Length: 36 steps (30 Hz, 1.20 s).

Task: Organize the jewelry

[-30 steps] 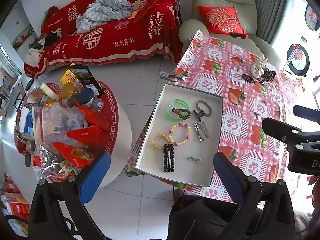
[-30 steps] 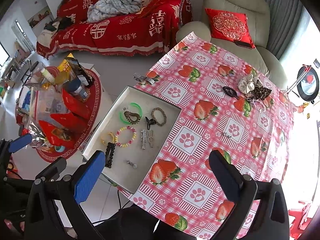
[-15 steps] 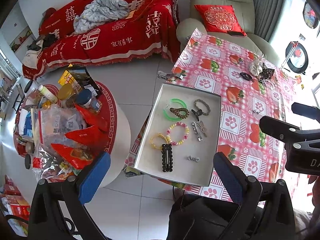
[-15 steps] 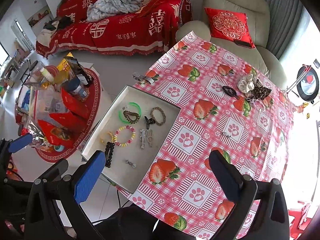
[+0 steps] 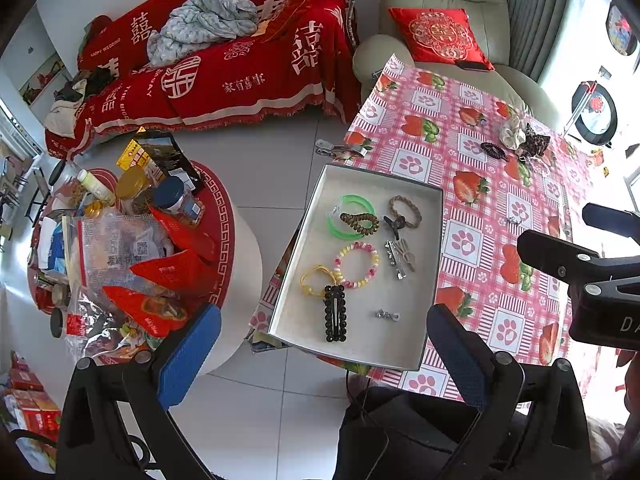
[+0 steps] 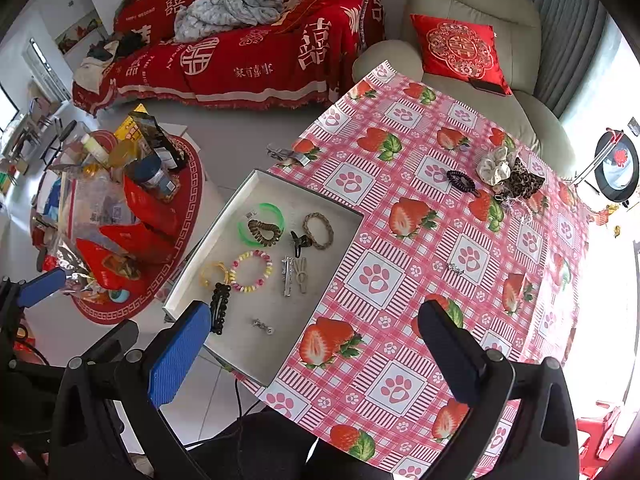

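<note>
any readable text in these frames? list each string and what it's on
"HAPPY WEDDING": red sofa cover, top edge.
"囍", large white characters: same cover, several places.
"D A", cut off at the frame edge: right hand-held gripper body, left wrist view.
Smaller white characters on the cover front, and labels on the jars and snack bags on the round table: too small or blurred to read.

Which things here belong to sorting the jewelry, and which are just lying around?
Job:
tray
green bangle
bead bracelet
black clip
black hair tie
scrunchies
small clip

Lying about:
round table with snack bags and jars
sofa
armchair
red cushion
</note>
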{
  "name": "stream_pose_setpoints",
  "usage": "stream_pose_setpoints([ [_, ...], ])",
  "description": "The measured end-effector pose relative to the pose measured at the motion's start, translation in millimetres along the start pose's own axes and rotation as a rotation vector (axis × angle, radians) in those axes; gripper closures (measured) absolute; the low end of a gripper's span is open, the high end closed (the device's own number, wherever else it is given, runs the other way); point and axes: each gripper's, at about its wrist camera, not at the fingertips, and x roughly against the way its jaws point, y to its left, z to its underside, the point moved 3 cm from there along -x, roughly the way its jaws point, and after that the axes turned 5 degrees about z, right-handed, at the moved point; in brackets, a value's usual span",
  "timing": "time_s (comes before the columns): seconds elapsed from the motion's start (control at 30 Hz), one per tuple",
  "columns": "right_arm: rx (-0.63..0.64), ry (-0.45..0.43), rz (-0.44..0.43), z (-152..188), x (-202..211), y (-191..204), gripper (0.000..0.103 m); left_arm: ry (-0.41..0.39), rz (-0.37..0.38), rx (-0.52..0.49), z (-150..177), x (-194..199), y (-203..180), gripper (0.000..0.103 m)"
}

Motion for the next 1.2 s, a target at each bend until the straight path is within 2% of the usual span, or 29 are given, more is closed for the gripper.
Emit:
stream_pose_setpoints([
  [1.2, -0.001, 0.001, 0.000, 1.4, 0.1, -0.5, 0.000, 0.004, -0.003, -0.002, 1.3, -0.6, -2.2, 0.000],
])
